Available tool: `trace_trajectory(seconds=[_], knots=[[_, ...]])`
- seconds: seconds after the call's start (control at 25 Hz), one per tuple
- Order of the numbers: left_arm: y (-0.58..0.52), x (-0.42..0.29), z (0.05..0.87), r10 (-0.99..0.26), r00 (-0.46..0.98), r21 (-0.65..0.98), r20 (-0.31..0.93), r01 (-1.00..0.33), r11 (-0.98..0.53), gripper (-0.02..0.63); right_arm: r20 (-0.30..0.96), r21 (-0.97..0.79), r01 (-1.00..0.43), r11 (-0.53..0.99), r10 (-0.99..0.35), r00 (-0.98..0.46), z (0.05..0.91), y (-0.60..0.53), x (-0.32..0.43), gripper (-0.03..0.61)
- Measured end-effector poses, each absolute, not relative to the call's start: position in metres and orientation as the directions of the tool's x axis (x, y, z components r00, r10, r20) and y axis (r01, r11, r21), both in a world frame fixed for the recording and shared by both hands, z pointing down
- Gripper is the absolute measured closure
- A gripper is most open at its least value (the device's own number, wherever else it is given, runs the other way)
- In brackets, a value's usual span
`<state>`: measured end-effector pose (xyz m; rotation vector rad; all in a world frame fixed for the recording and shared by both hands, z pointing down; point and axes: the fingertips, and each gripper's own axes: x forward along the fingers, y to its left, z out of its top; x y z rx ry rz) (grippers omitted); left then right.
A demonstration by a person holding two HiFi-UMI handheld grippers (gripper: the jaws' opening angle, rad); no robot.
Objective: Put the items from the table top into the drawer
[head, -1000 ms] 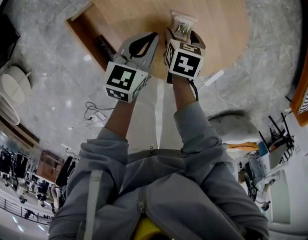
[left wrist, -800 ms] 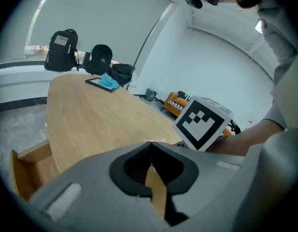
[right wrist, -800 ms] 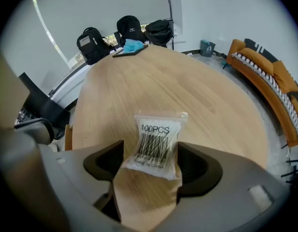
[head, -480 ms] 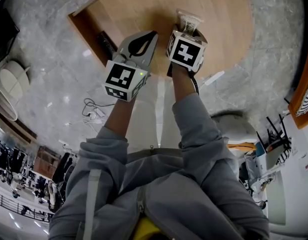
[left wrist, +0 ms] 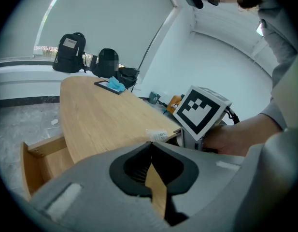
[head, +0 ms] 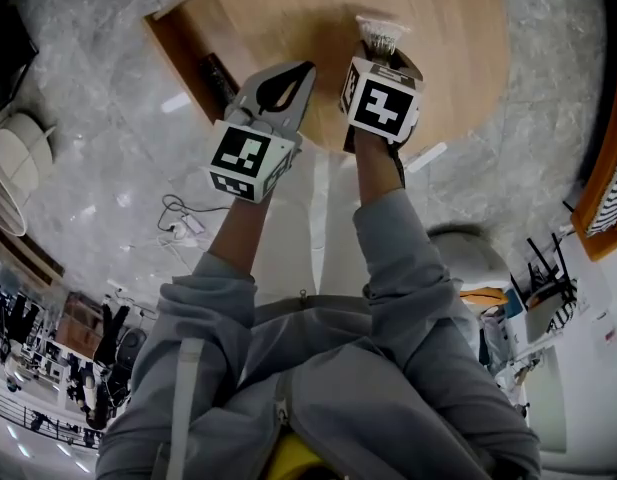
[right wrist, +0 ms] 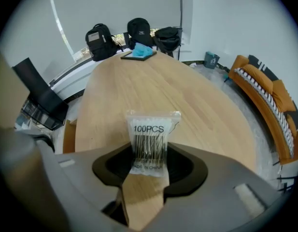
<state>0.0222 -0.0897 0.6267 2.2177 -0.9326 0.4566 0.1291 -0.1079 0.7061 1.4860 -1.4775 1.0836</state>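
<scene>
**One packet between the closing right fingers**

One clear packet (right wrist: 149, 134) printed "100PCS" lies flat on the wooden worktop (right wrist: 187, 105). Its lower half sits between the right gripper (right wrist: 150, 144) fingers (right wrist: 211, 178), and its top end reaches out past their tips. These fingers are about half open and closing, with the tips against the packet's two side edges. The gripper points steeply down at the worktop, close to its near edge.

The left gripper (left wrist: 151, 143) hangs just beside the right one, off the worktop's edge. Its fingers (left wrist: 91, 178) are brought together at the tips with nothing between them. The open drawer (left wrist: 42, 158) juts from the worktop's side, left of both grippers. Two dark backpacks (right wrist: 117, 38) stand at the far end.
</scene>
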Motion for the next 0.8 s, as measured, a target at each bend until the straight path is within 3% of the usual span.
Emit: trace_trajectory(seconds=[0.44,0.8], knots=[[-0.055,-0.027,0.61,-0.574,0.625,0.438,0.529,-0.78,-0.446,0.609,0.879,0.013,-0.97,0.244,-0.465,-0.105,0.641,-0.089,0.056,0.391],[-0.007,-0.098,0.628,-0.632,0.542,0.439,0.554,-0.835,-0.332,0.609,0.884,0.008,-0.903,0.43,-0.426,-0.196,0.647,-0.038,-0.031,0.391]])
